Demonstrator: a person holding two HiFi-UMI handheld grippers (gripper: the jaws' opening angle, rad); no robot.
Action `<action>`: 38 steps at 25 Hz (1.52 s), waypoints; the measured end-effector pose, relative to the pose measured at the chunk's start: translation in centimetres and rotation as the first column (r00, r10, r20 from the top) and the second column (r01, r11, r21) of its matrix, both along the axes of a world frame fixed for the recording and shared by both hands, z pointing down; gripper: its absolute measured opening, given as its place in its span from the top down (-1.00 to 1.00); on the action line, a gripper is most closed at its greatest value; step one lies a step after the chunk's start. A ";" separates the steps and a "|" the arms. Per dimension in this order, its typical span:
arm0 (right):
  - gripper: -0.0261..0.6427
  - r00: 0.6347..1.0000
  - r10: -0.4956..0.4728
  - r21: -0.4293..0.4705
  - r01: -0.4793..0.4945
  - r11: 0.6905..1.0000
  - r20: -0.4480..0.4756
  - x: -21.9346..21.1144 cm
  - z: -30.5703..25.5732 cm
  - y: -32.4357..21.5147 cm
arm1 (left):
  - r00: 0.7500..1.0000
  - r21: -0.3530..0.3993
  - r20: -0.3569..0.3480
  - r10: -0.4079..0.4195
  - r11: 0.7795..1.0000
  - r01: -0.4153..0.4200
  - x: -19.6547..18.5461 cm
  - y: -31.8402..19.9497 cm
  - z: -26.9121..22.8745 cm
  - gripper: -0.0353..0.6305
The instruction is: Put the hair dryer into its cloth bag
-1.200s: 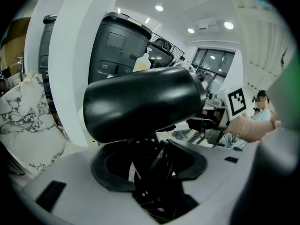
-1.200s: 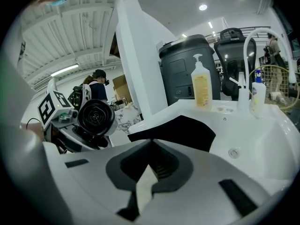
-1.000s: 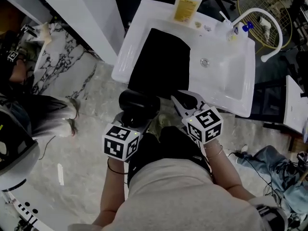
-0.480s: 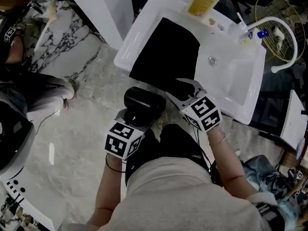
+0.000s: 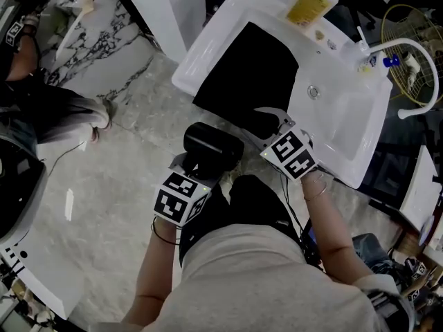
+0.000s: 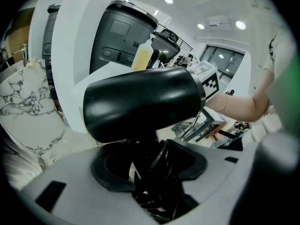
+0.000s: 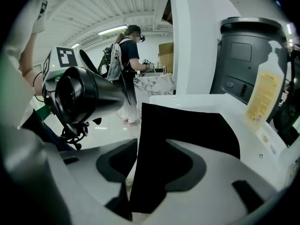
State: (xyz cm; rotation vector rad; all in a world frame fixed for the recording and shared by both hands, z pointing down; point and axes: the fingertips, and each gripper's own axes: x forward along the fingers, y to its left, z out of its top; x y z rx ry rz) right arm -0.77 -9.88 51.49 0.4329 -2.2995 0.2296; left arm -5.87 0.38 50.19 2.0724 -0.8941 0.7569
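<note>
On the flat left side of the washbasin (image 5: 205,59), the black cloth bag (image 5: 247,66) lies spread out. Its far end points toward the yellow soap bottle (image 5: 311,1) at the back rim, and its near end reaches the near edge. The bowl with its drain (image 5: 313,92) sits to the right of the bag, and the white faucet (image 5: 414,45) curves up at the far right corner.

Your left claw (image 5: 196,170) is clenched on the hair dryer (image 5: 212,146), gripping its handle along with the bundled cord. In the left gripper view the black barrel (image 6: 140,102) lies crosswise above the jaws. You are holding the dryer off the near edge of the washbasin, above the marble floor (image 5: 124,158) and just beside the bag's near end. The right gripper view shows a gap between the two.

Your right claw (image 5: 268,121) is at the bag's near end. Its jaws have just been opening and now stand released. The bag's dark edge hangs down between them without being pinched.
</note>
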 end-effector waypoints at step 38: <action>0.88 0.946 0.158 -0.044 -0.152 0.987 0.284 0.9 -6.5 -5.4 | 0.870 -0.119 0.232 0.436 0.900 -0.419 1.3 -6.2 1.8 0.23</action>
